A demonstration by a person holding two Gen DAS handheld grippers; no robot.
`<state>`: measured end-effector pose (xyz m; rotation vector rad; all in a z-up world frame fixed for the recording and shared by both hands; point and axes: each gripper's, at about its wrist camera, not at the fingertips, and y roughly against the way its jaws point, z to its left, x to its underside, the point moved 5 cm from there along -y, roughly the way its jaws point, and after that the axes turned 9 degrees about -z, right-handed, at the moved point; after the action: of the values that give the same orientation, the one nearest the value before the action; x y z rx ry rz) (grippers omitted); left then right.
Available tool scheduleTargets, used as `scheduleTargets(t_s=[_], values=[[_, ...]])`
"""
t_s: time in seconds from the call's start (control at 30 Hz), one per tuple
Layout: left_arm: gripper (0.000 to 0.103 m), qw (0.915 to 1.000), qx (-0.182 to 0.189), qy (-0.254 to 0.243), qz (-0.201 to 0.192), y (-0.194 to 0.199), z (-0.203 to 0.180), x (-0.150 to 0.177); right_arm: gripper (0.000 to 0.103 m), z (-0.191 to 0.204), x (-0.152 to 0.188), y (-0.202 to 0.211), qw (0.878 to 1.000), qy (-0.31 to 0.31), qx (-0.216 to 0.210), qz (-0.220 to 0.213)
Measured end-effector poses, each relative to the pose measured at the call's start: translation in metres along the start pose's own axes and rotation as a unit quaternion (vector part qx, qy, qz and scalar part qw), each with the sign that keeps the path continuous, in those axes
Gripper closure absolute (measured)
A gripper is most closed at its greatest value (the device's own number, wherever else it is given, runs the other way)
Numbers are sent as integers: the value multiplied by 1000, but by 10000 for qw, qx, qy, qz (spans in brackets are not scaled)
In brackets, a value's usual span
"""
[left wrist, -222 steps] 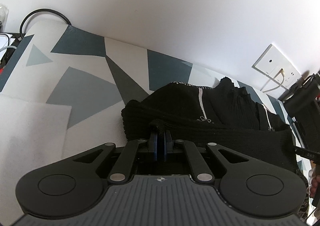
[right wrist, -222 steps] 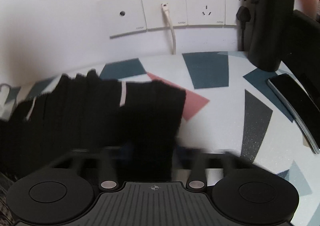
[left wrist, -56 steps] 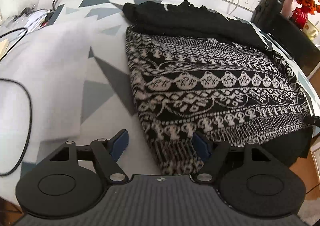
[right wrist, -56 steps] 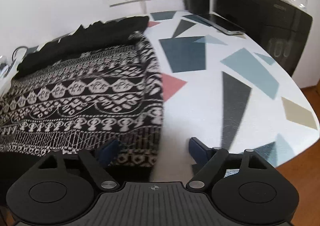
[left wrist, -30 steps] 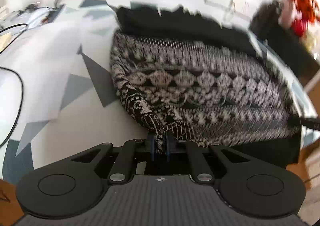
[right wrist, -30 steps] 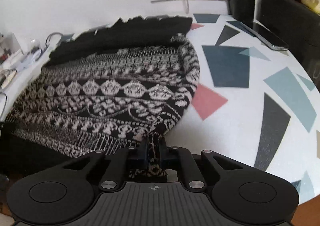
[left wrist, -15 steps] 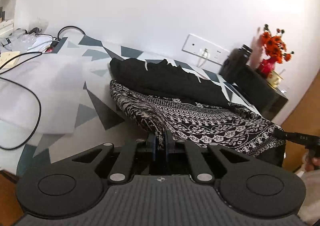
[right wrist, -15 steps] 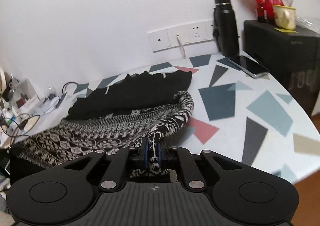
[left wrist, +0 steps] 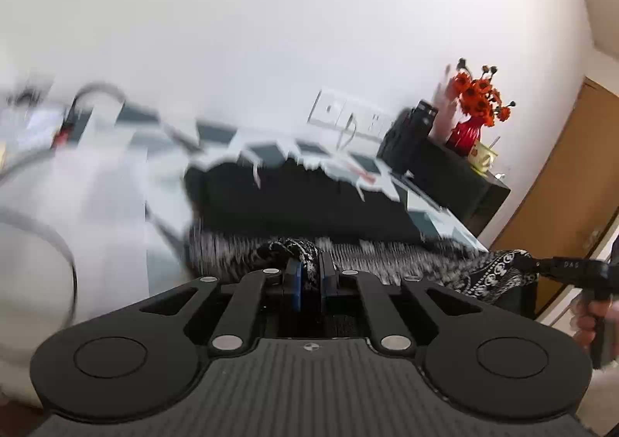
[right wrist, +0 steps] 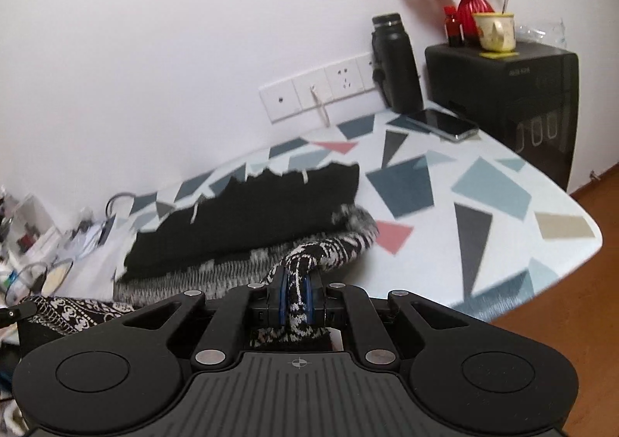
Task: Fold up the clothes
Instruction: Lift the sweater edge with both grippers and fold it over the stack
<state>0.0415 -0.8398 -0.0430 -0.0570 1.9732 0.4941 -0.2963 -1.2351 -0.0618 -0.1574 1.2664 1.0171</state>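
Note:
A black-and-white patterned knit garment (right wrist: 332,247) lies on the table, its far part folded over and showing plain black (right wrist: 247,216). My right gripper (right wrist: 296,292) is shut on the garment's near right corner and holds it lifted above the table. My left gripper (left wrist: 309,278) is shut on the near left corner (left wrist: 294,249), also lifted. The near edge hangs stretched between the two grippers. The right gripper and its hand show at the far right of the left wrist view (left wrist: 565,266).
The table (right wrist: 483,204) has a triangle-pattern cover. At its back right stand a black flask (right wrist: 396,65), a phone (right wrist: 441,123), a black appliance (right wrist: 503,96) with a red flower vase (right wrist: 474,3) and a mug. Wall sockets (right wrist: 317,92) are behind. Cables and clutter lie at the left (right wrist: 50,243).
Both grippers have lifted the garment's near corners higher and moved them toward the far side. The left wrist view is now motion-blurred.

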Motion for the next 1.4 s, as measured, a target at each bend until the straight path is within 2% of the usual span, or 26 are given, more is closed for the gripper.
scheduleTargets(t_s=[0.23,0.37,0.5,0.7,0.83,1.0,1.07,1.1,1.17,1.2,1.23,1.3,1.4], values=[[94,9992,-27,-88,-401,-55,16,-66,95,24,-72,-50,9992,194,-4,-355],[94,9986,-256,52,-456,-98,31,-92,95,22,-112,-93,9984,147,-28,-541],[94,9978,-578,104,-321,-150,48,-103,95,13,-132,-148,9985,243,-85,-484],[94,9935,-1074,226,284,-234,82,-87,95,-12,-128,-259,9996,226,-42,146],[94,9883,-1327,344,672,-281,100,-68,95,-34,-110,-323,9982,102,111,582],[92,9809,-1509,285,1191,-317,114,-45,94,-57,-77,-376,9928,110,267,1160],[84,9800,-1445,157,1357,-319,116,-40,90,-56,-71,-382,9913,201,224,1283],[74,9815,-1314,114,1386,-316,115,-40,86,-55,-74,-380,9912,191,176,1299],[41,9842,-1093,26,1393,-304,111,-47,74,-53,-81,-371,9917,211,107,1262],[38,9855,-1030,-76,1343,-296,108,-52,62,-52,-87,-365,9923,242,87,1209],[36,9866,-994,-205,1275,-287,105,-58,45,-51,-93,-355,9931,345,129,1110],[36,9874,-908,-412,1227,-270,99,-66,42,-46,-103,-334,9938,641,121,899],[36,9863,-651,-675,1360,-254,85,-67,42,-35,-106,-313,9921,876,-126,888]])
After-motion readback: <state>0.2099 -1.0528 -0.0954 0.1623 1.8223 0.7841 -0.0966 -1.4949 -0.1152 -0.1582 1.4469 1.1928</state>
